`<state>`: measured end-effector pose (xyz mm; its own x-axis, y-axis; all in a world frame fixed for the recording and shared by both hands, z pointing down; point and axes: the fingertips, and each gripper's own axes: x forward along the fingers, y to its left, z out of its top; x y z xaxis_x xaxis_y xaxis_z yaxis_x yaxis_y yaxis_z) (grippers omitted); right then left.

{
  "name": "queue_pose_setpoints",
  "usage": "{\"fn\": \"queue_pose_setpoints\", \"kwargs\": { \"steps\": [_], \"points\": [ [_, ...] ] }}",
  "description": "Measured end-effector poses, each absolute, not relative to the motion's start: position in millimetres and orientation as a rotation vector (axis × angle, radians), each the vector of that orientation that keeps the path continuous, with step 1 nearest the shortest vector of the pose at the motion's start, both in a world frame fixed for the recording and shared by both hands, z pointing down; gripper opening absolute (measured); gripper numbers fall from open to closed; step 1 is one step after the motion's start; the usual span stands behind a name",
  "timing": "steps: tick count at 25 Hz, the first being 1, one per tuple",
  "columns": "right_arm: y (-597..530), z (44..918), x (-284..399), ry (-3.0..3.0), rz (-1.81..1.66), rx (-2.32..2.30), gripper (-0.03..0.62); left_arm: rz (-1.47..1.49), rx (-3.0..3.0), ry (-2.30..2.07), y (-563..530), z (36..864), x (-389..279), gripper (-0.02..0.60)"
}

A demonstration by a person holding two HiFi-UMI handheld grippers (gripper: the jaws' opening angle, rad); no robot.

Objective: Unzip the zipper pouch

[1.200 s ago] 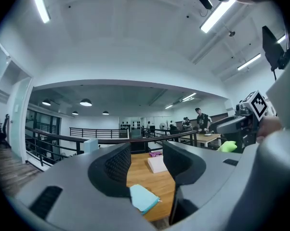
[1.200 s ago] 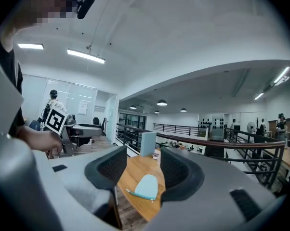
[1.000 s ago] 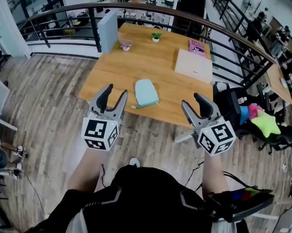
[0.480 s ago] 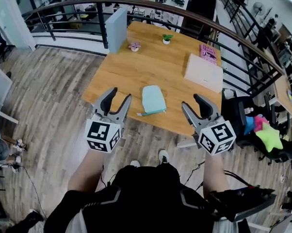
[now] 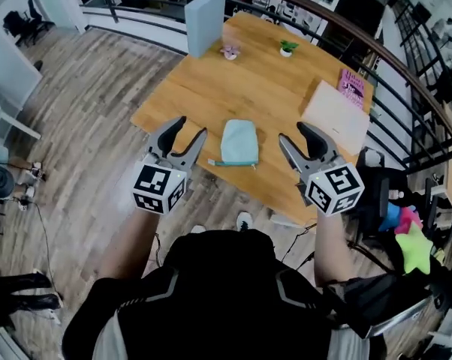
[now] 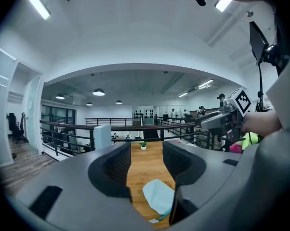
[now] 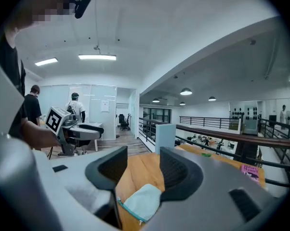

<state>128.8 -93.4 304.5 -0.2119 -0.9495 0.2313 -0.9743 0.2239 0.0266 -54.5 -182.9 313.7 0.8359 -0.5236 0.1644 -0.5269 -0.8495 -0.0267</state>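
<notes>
Presently left gripper (image 5: 190,127) and right gripper (image 5: 294,132) are held spread, empty; the zipper (image 5: 230,163) of the pouch (image 5: 239,141), seemingly thin, could be missed.

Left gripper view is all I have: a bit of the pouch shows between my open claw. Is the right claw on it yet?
Observer: No. The right claw is open and empty; the pouch lies untouched on the table.
Operator: Where is its zipper?
Observer: The zipper runs along the near edge, toward the person, and looks closed.
Operator: Anything beside it?
Observer: Nothing close; a pink book lies at the table's far right corner.
</notes>
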Motion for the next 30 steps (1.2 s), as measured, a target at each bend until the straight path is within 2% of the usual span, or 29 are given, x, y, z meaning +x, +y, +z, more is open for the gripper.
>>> {"fn": "queue_pose_setpoints", "kwargs": {
  "steps": [13,15,26,30],
  "points": [
    [-139,441,160,-2.387,0.33,1.389,0.21,0.527,2.715,-1.001,-182,439,-22,0.222],
    [-142,463,162,-2.387,0.347,1.331,0.206,0.552,2.672,-1.022,-180,457,-22,0.2],
    [-141,581,147,-2.354,0.39,0.983,0.191,0.669,2.489,-1.067,-160,532,-29,0.192],
    [-135,616,140,-2.343,0.394,0.84,0.164,0.724,2.448,-1.058,-149,553,-31,0.192]
  ]
}}
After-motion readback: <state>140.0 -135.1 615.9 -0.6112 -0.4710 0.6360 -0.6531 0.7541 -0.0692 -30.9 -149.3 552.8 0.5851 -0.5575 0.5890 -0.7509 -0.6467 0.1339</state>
